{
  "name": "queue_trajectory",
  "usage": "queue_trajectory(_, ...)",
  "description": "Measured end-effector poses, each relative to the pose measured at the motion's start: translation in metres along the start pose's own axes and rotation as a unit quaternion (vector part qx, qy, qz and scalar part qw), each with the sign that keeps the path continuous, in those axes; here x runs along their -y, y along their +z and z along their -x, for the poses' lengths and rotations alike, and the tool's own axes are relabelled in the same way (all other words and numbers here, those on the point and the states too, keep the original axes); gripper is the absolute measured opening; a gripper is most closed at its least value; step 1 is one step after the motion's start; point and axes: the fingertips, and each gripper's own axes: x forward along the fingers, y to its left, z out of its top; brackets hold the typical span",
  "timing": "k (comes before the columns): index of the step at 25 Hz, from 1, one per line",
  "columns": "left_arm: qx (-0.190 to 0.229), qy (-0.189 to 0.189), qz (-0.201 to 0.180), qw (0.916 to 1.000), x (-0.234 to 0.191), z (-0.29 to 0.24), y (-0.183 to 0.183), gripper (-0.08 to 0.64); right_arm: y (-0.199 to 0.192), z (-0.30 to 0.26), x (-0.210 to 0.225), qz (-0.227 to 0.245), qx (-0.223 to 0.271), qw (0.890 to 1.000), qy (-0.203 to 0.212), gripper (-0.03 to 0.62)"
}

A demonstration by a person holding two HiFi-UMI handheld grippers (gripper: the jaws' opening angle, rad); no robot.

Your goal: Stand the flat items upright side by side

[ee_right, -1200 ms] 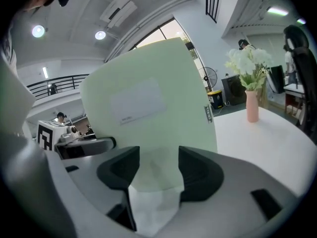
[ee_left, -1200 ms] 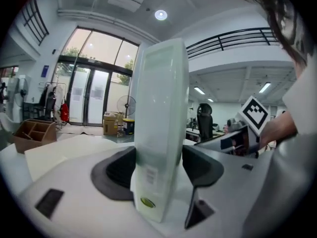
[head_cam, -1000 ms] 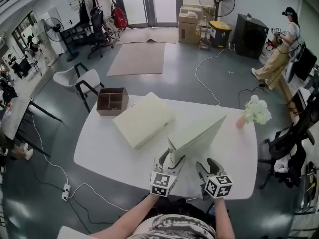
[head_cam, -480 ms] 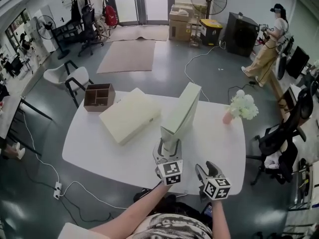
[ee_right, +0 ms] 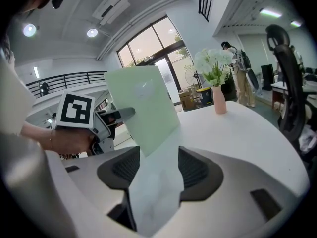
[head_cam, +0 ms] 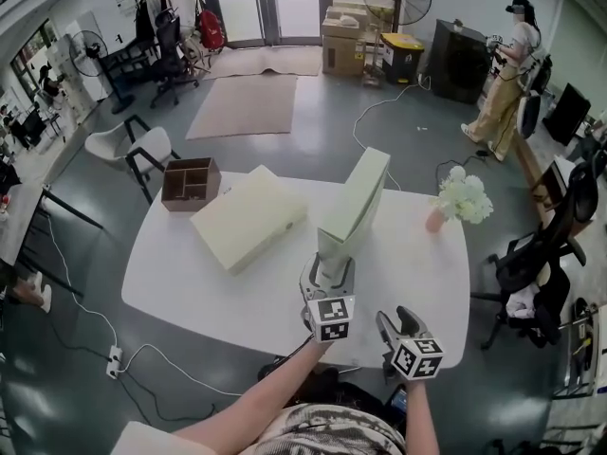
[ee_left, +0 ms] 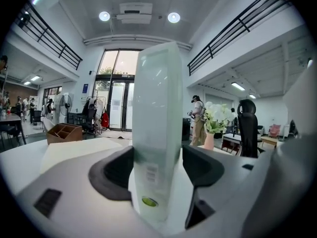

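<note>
A pale green flat box (head_cam: 353, 214) stands upright on its edge in the middle of the white table (head_cam: 190, 282). My left gripper (head_cam: 327, 271) is shut on its near end. In the left gripper view the box's narrow spine (ee_left: 156, 108) fills the gap of the left gripper (ee_left: 156, 162), a pad against each side. A cream flat box (head_cam: 247, 230) lies flat to the left. My right gripper (head_cam: 400, 322) hovers open at the table's front right, apart from the green box. The right gripper (ee_right: 158, 167) has only tabletop between its jaws, with the green box (ee_right: 141, 105) ahead.
A brown wooden organizer (head_cam: 190, 183) sits at the table's far left corner. A pink vase of white flowers (head_cam: 462, 202) stands at the far right. A black office chair (head_cam: 541, 263) is right of the table. A white chair (head_cam: 133, 150) stands beyond the left side.
The green box has swung from a tilted, broad-side pose to upright with its narrow end toward me. The left gripper went right with it. The right gripper has drawn back from the box.
</note>
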Motion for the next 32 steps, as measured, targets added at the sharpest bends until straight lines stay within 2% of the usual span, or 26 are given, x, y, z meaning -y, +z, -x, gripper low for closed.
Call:
queue_trajectory(7,0.0,-0.05,-0.032,0.9982,0.004,0.006,-0.004,0.316,-0.005,-0.004,-0.009,0.005,-0.003,1.0,0.011,0.245)
queue_trajectory(23,-0.028,-0.131,-0.036,0.9904,-0.017,0.026,-0.022,0.316,-0.025,-0.022,-0.044,-0.008,-0.014,0.999,0.049,0.246)
queue_trajectory(27,-0.021,-0.139,-0.033,0.9895,-0.043,0.038,-0.02,0.316,-0.03,-0.039,-0.068,-0.003,-0.028,0.997,0.066,0.245)
queue_trajectory(32,-0.028,-0.122,-0.002,0.9921,-0.11,0.048,-0.023,0.314,-0.03,-0.075,-0.109,-0.003,-0.037,0.995,0.09,0.245)
